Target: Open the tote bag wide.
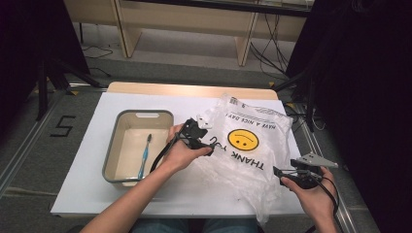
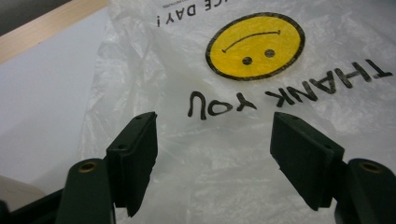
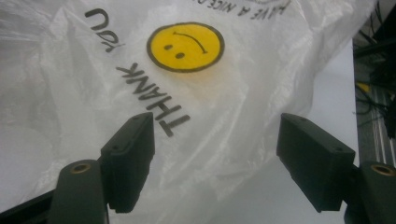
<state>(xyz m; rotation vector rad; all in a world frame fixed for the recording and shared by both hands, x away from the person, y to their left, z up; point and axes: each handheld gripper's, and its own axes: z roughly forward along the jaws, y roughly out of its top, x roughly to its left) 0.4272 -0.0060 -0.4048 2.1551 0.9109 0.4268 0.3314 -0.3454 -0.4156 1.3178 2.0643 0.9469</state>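
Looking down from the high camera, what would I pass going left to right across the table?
Grey tray with a blue toothbrush lying in it → left gripper, jaws open → white plastic bag with its yellow smiley face → right gripper, jaws open, at the bag's right edge.

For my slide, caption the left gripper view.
Open left claw poised over a crinkled white plastic bag printed with a yellow smiley face.

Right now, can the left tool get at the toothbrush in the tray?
Probably yes. The toothbrush lies uncovered in the open grey tray, just beside the left tool, whose jaws stand open with nothing between them. The plastic bag lies on the far side, not in the way.
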